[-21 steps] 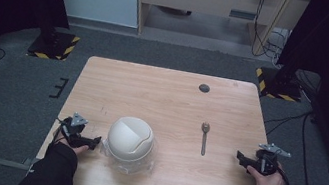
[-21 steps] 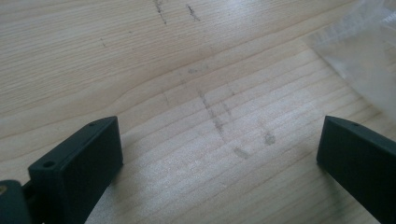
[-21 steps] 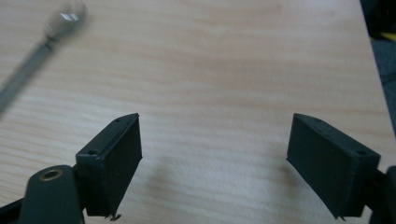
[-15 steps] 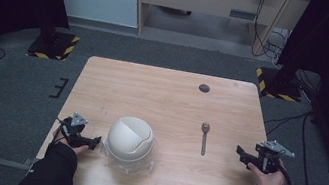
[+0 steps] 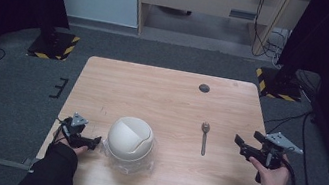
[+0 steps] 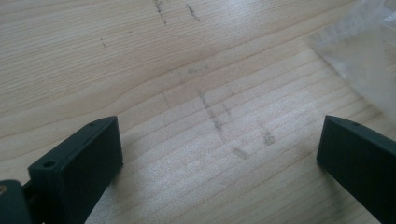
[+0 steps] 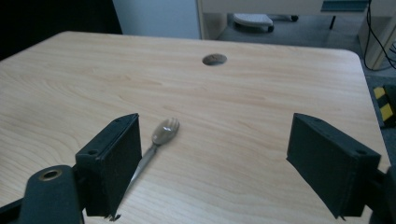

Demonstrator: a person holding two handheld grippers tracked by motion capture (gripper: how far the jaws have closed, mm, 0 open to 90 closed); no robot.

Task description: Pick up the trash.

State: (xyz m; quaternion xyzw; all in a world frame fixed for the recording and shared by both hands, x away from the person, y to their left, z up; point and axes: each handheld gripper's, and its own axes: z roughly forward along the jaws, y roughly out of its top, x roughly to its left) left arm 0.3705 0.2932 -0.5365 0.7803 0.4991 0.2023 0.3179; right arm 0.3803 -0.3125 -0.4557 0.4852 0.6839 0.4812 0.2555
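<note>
Two items on the pale wooden desk [image 5: 166, 98]: a white domed container on clear plastic wrap [image 5: 130, 140], just right of the empty, open-jawed left hand-held gripper [image 5: 92, 140]; a metal spork [image 5: 204, 137], left of the open right hand-held gripper [image 5: 240, 144], seemingly awaiting pickup.

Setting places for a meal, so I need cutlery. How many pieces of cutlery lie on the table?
1: a metal spork lies right of the white domed container, near the right gripper. Others could be hidden inside the container.
</note>
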